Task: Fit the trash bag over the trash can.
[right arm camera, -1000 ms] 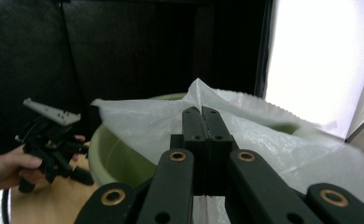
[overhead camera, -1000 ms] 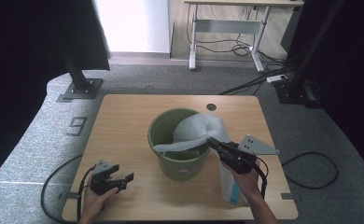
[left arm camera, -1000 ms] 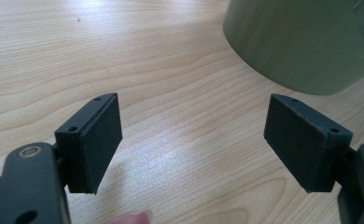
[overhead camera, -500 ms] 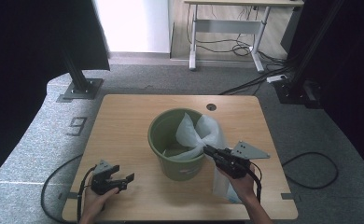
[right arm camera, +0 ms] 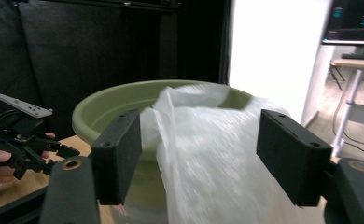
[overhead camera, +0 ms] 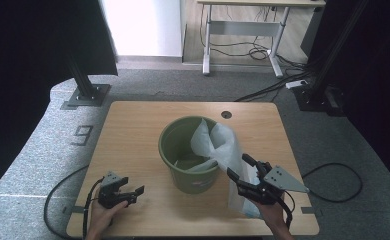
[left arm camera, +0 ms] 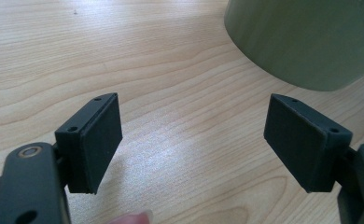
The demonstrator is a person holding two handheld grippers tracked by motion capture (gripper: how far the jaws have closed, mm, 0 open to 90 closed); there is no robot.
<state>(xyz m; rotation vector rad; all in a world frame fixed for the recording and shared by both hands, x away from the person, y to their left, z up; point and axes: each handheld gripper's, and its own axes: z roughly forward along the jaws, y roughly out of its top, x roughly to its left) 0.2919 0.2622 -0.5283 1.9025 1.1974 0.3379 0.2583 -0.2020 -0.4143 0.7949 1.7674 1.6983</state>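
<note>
At the near left corner of the wooden table [overhead camera: 133,130] we see the left gripper [overhead camera: 133,192] held low in a hand [overhead camera: 102,216], its jaws spread wide with nothing between them; in the left gripper view they frame bare tabletop, and the green bucket [left arm camera: 306,42] stands just beyond them to the upper right. At the middle of the table sits that bucket [overhead camera: 175,145], upright, and a translucent white plastic bag [overhead camera: 223,147] is draped over its right rim, part of it inside and part hanging down the outer wall toward the table. To the right of the bucket, we find the right gripper [overhead camera: 242,167], jaws wide apart, pointing at the hanging bag; in the right gripper view the bag [right arm camera: 208,158] lies between the jaws, which have not closed on it.
</note>
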